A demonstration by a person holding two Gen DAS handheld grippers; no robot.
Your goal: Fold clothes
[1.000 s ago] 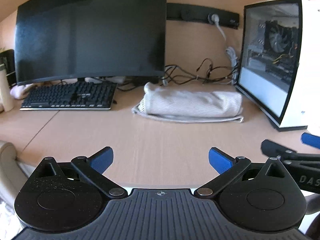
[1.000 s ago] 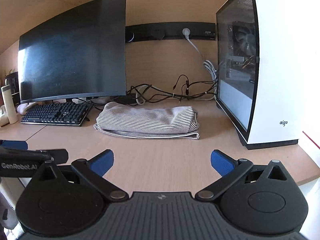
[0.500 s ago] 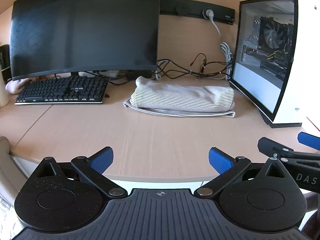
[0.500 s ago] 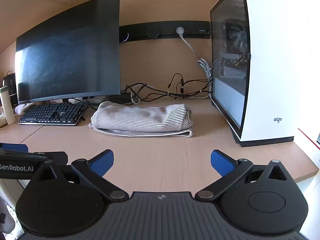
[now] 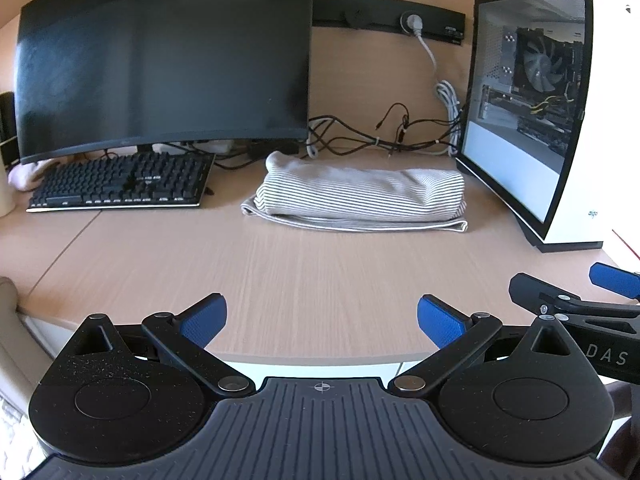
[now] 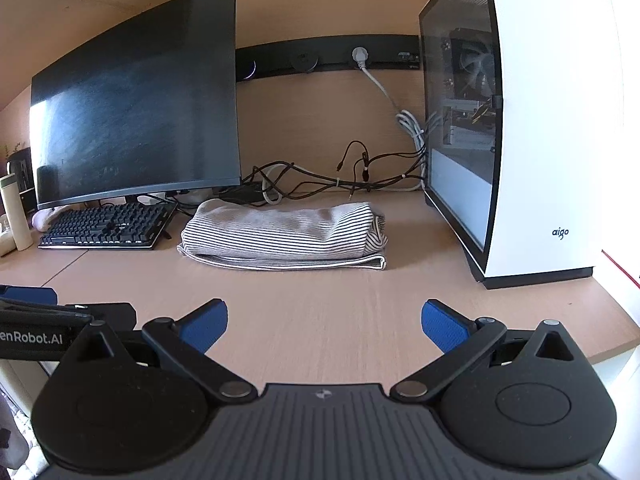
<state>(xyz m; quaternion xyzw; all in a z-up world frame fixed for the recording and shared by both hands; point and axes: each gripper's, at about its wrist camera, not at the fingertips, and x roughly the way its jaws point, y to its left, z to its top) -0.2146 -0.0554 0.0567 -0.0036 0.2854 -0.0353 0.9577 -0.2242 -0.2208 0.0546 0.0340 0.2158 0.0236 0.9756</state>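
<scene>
Left wrist view: the striped garment (image 5: 356, 198) lies folded at the desk's (image 5: 320, 280) back, between keyboard (image 5: 120, 186) and PC case (image 5: 560, 120). Left gripper (image 5: 319, 318) and right gripper (image 6: 324, 322) hover spread wide, empty — folding looks finished; any tidying means reaching forward.

- Ahead of both pairs of fingers (image 5: 202, 320), bare desk (image 5: 320, 272) runs open up to the folded striped garment (image 5: 356, 198).
- Left of the garment, the keyboard (image 5: 120, 186) and the monitor (image 5: 164, 60) above it block that side.
- Right of the garment, the white computer case (image 6: 532, 128) walls off the way, with a narrow gap between them.
- Behind the garment, tangled cables (image 6: 340, 178) lie against the back wall.
- The right gripper (image 5: 576, 300) sits just right of the left fingers.
</scene>
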